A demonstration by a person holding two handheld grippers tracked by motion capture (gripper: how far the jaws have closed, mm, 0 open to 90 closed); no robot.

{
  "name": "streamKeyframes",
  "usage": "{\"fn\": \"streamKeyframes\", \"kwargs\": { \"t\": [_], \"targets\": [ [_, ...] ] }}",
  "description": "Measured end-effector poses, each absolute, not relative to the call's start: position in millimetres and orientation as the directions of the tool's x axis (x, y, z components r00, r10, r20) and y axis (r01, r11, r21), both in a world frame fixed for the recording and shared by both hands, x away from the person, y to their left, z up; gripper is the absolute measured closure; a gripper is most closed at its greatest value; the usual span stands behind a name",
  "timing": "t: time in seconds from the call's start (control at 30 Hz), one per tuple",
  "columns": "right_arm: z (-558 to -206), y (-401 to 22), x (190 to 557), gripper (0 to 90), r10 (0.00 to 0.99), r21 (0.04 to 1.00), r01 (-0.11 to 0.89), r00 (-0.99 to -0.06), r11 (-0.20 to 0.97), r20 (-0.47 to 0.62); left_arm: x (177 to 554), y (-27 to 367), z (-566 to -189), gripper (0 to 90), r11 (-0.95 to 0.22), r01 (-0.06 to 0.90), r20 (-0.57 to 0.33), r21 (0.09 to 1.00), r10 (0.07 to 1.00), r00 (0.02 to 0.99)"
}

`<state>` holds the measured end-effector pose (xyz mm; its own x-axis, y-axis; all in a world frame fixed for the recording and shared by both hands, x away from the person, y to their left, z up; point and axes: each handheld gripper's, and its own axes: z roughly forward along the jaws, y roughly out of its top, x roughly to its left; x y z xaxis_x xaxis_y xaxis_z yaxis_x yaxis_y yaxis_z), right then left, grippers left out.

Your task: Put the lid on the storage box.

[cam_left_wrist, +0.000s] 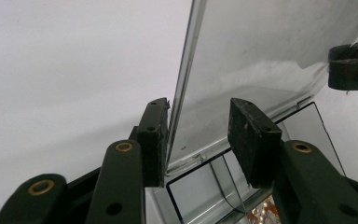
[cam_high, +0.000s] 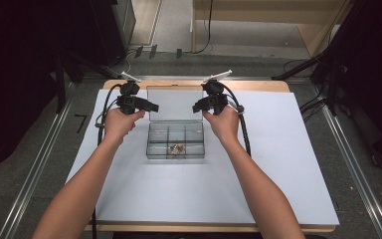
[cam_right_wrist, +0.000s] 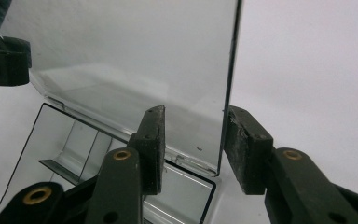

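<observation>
A clear plastic organizer box (cam_high: 175,142) is sitting near the middle of a white sheet (cam_high: 278,164) that is covering a wooden table (cam_high: 273,85). The box is rectangular, thin-walled and glossy, and its inside is being split by clear dividers into small square compartments. One compartment in the front row, near the middle, is holding a small cluster of reddish and pale bits (too small to tell what they are). The flat transparent lid (cam_high: 174,103) is standing open at the back of the box, hinged along the rear edge, with faint scuffs and reflections showing on its smooth face.

The left gripper (cam_high: 151,106) is straddling the lid's left edge (cam_left_wrist: 182,93); in the left gripper view one matte black, rough-faced pad (cam_left_wrist: 154,140) is lying against that edge while the other is standing clear of the pane. The right gripper (cam_high: 196,107) is likewise bracketing the lid's right edge (cam_right_wrist: 230,70), both pads standing just off it, so neither tool is clamping.
</observation>
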<state>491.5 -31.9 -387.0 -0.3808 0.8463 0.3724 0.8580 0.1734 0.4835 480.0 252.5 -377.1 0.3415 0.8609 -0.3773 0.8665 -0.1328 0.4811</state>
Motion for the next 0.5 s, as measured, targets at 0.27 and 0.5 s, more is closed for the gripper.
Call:
{"fn": "streamKeyframes", "kwargs": {
  "t": [0.27, 0.5],
  "targets": [
    [-386.2, -34.1, 484.6, 61.0, 0.838, 0.509, 0.842, -0.403, 0.180, 0.370, 474.1, 254.6, -376.8, 58.9, -0.122, 0.857, -0.391, 0.501, 0.851, 0.351],
    [-382.6, -33.1, 477.9, 60.8, 0.837, 0.534, 0.821, -0.427, 0.201, 0.341, 470.0, 253.9, -374.3, 58.3, -0.130, 0.847, -0.390, 0.516, 0.845, 0.366]
  ]
}}
